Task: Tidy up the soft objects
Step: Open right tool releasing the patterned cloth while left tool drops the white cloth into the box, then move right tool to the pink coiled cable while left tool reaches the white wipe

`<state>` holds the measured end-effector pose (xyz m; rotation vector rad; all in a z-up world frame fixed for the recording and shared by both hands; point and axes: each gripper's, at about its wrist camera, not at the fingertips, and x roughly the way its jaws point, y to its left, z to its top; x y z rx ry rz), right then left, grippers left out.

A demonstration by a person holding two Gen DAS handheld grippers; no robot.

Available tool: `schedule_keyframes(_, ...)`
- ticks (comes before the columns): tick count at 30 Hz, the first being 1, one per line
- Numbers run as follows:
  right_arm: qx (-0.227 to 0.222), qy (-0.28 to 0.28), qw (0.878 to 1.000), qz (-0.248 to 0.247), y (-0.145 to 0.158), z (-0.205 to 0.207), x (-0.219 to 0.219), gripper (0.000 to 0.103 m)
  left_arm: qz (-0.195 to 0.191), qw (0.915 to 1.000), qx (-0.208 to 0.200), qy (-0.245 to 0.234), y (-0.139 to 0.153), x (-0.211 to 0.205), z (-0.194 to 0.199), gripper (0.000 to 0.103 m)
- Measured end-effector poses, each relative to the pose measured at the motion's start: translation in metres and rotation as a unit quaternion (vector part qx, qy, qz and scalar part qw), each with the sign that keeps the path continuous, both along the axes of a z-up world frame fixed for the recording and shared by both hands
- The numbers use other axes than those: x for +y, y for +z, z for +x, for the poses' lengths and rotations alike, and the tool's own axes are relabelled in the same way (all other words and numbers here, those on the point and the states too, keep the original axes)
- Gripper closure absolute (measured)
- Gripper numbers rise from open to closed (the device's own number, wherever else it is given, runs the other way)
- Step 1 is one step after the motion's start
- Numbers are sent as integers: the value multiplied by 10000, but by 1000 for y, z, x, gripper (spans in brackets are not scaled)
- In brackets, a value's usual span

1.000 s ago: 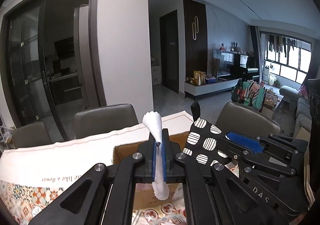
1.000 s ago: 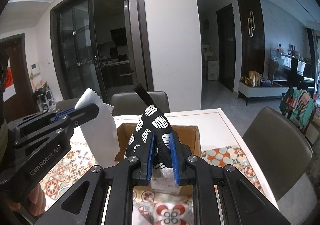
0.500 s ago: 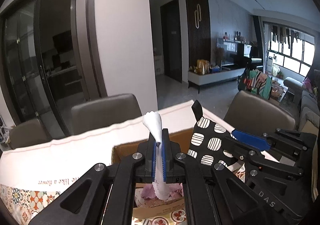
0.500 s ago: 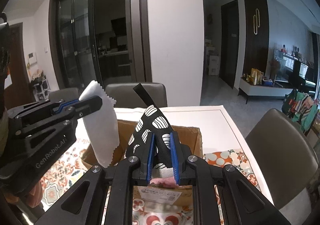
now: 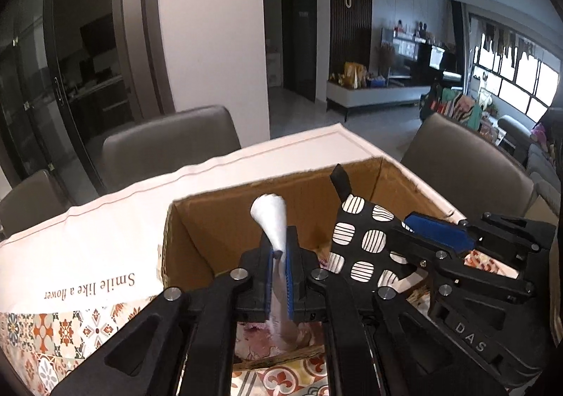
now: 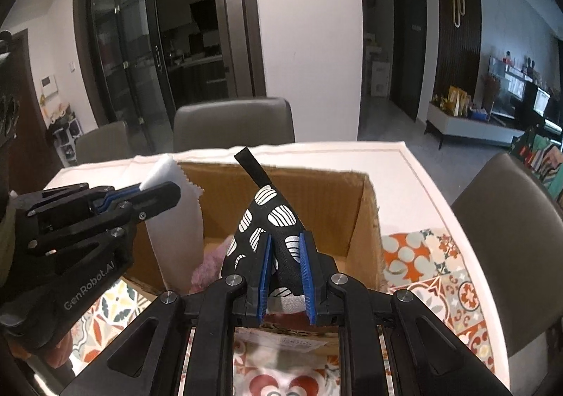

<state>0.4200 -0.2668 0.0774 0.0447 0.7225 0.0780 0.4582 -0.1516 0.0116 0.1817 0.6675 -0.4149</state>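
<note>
My left gripper [image 5: 278, 248] is shut on a white cloth [image 5: 272, 220] with a zigzag edge, held over the left part of an open cardboard box [image 5: 225, 206]. It also shows in the right wrist view [image 6: 155, 193], where the white cloth [image 6: 176, 230] hangs down into the box [image 6: 355, 206]. My right gripper [image 6: 285, 248] is shut on a black pouch with white striped spots [image 6: 271, 220], held over the box's middle. In the left wrist view the pouch [image 5: 366, 237] and right gripper [image 5: 440, 234] are to the right. Pink fluffy fabric [image 6: 207, 262] lies inside the box.
The box stands on a table with a white and patterned tablecloth [image 5: 88, 248]. Brown chairs stand behind the table [image 6: 232, 128] and at its right side [image 6: 510, 220]. Glass doors and a white wall are beyond.
Both grippers have moved forward and down over the box with their cloths. The box now looks closer and its inside shows. Both stay shut.
</note>
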Motion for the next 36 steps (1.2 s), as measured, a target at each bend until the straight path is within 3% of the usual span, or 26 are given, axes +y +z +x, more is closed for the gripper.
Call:
schedule_keyframes(1, 53, 4, 10000, 12, -3, 2, -1, 84, 15, 10000, -10, 12, -2, 1, -1, 89)
schedule_keyframes(3, 136, -23, 9999, 39, -6, 5, -3, 83, 27, 10000, -52, 58, -4, 2, -3, 73)
schedule_keyframes(5, 182, -34, 9998, 34, -9, 7, -4, 76, -7, 9999, -104, 60, -3, 3, -5, 64)
schedule_keyframes(6, 177, -72, 9998, -9, -9, 7, -5, 66, 4, 9999, -149, 79, -2, 4, -7, 62)
schedule_keyframes(7, 145, -126, 9998, -46, -8, 7, -5, 60, 25, 9997, -196, 111, -1, 5, -8, 62)
schedule_keyframes(14, -27, -396, 9991, -112, 4, -6, -12, 60, 91, 9980, -537, 307, 12, 11, -34, 59)
schedule_keyframes(23, -139, -421, 9990, -64, 20, -35, -8, 27, -8, 9963, -644, 569, 32, 27, -73, 58)
schedule_keyframes(32, -222, -449, 9983, -304, 29, -68, 6, 11, 103, 9932, -833, 804, 38, 42, -112, 53)
schedule_keyframes(36, -241, -490, 9978, -365, 32, -80, 9, 9, 76, 9930, -792, 869, 37, 50, -126, 53)
